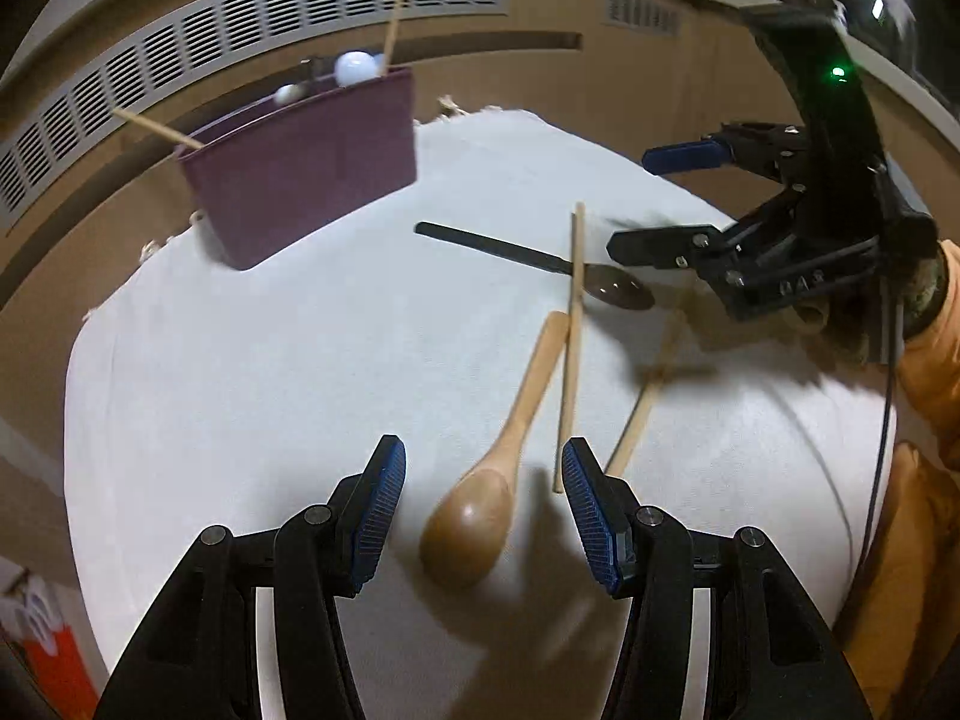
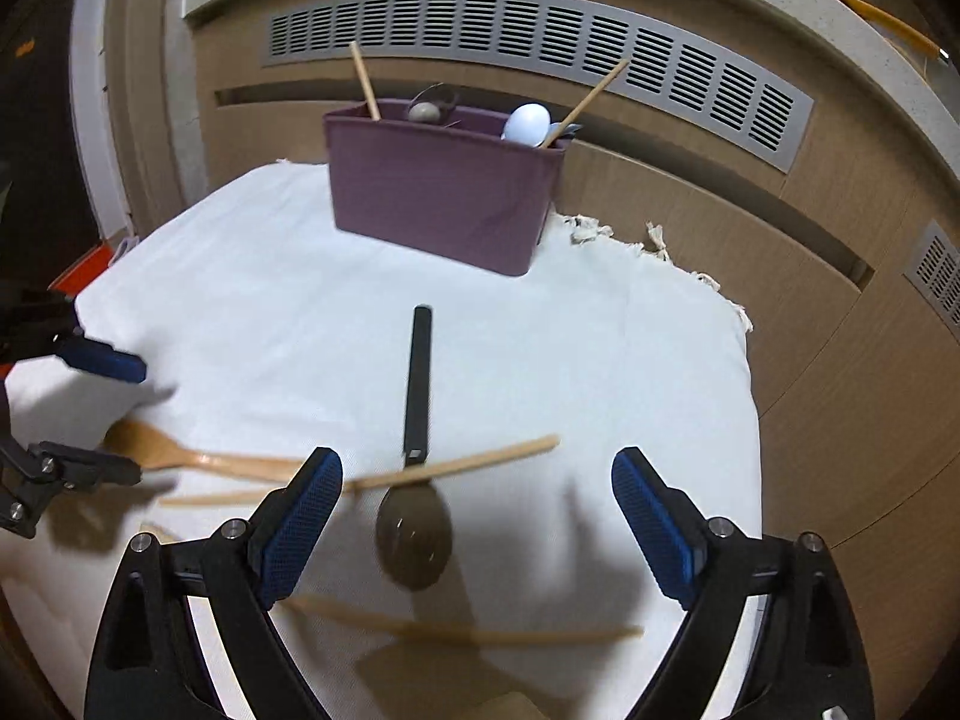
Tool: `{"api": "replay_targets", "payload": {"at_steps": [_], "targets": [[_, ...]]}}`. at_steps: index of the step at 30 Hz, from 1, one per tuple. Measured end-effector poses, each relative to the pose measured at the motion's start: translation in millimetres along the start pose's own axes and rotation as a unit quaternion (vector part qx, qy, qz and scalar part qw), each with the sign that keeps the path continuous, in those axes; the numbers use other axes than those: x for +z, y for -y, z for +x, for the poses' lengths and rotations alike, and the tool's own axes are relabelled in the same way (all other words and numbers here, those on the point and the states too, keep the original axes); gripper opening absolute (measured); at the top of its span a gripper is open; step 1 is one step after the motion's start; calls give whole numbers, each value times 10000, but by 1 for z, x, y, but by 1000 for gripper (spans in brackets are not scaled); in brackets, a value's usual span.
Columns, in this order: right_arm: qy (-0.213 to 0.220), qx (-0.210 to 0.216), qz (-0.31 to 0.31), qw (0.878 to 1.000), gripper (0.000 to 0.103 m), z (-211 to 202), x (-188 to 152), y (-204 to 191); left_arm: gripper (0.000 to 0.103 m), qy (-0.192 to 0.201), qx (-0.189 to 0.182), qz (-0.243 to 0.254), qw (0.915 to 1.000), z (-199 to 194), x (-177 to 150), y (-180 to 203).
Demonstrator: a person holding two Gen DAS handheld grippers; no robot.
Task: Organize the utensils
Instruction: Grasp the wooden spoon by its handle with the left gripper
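Wooden spoon [image 1: 480, 480]: light brown, smooth, oval bowl, long tapering handle. Lies flat on the white cloth [image 1: 270, 390], directly ahead of the left gripper [image 1: 483, 504], bowl nearest and between the two blue pads, handle running away and slightly to the right. The left gripper stands released, jaws apart on either side of the bowl, pads not touching it. Left hand is the nearer to this item.

Chopstick [image 1: 570, 360]: pale wood, thin. Its near end lies just inside the right-hand pad of the left gripper; it runs away almost parallel to the spoon handle, beside it, and crosses over the neck of the dark spoon farther off.

Second chopstick [image 1: 642, 414]: blurred, just right of the first, slanting away to the right.

Dark spoon [image 2: 414, 531]: black flat handle, dark glossy bowl. Lies straight ahead of the right gripper [image 2: 477, 531], bowl nearest and centred between the jaws, handle pointing away toward the holder. The right gripper is released, jaws spread wide, nothing pressed.

Purple holder [image 2: 444, 192]: rectangular tub, upright, farthest from both grippers at the cloth's far edge. Already holds chopsticks, a pale blue spoon and a dark utensil. Judged destination for all loose items.
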State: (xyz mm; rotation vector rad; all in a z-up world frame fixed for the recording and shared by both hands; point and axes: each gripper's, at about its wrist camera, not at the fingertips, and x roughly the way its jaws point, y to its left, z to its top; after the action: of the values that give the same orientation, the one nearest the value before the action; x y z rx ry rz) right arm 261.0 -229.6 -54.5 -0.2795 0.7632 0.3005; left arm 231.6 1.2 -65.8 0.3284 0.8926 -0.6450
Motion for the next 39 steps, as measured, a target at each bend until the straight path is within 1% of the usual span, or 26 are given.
{"api": "replay_targets", "payload": {"at_steps": [4, 6, 7, 8, 10, 13, 16, 19, 22, 25, 27, 28, 29, 31, 33, 36, 39], "targets": [[8, 39, 27, 10000, 91, -8, -16, -6, 54, -96, -121, 216, 9996, 11, 13, 10], [3, 63, 59, 10000, 91, -11, -22, -8, 50, -200, -33, 352, 9992, 21, 22, 15], [1, 60, 74, 10000, 91, -14, -27, -9, 44, -244, -16, 382, 9990, 25, 25, 16], [-1, 50, 83, 10000, 91, -16, -30, -9, 36, -323, 9, 434, 9985, 30, 30, 17], [-64, 42, 145, 9999, 91, -20, -38, -10, 31, -443, 34, 562, 9974, 38, 35, 20], [-89, 230, 218, 9995, 91, -27, -48, -11, 31, -610, -52, 752, 9953, 49, 41, 25], [-2, 229, 89, 9997, 91, -34, -53, -17, 31, -742, -8, 777, 9942, 59, 46, 26], [30, 165, -15, 9999, 91, -34, -55, -20, 30, -806, 12, 606, 9949, 63, 53, 21], [18, 194, 14, 9998, 91, -31, -56, -19, 29, -882, -243, 423, 9949, 68, 57, 18], [-11, 209, 122, 9997, 91, -26, -55, -16, 29, -925, -303, 233, 9950, 71, 62, 17], [-56, 206, 275, 9994, 91, -22, -53, -12, 28, -836, -229, 143, 9961, 72, 63, 20], [-102, 152, 404, 9990, 93, -19, -51, -9, 20, -752, -155, 142, 9969, 72, 62, 24], [-141, 54, 520, 9985, 94, -16, -48, -7, 15, -664, -93, 153, 9976, 68, 60, 29], [-223, -227, 751, 9967, 94, -9, -40, -1, 13, -445, 170, 161, 9987, 63, 56, 36], [-297, -369, 897, 9948, 94, -3, -30, 3, 13, -179, 322, 0, 9993, 52, 53, 35], [-386, -341, 1174, 9917, 95, 4, -20, 9, 13, 359, 317, -644, 9968, 23, 50, 13], [-572, -95, 1603, 9854, 95, 17, -12, 17, 13, 821, 233, -1442, 9859, -4, 41, -21]]}}
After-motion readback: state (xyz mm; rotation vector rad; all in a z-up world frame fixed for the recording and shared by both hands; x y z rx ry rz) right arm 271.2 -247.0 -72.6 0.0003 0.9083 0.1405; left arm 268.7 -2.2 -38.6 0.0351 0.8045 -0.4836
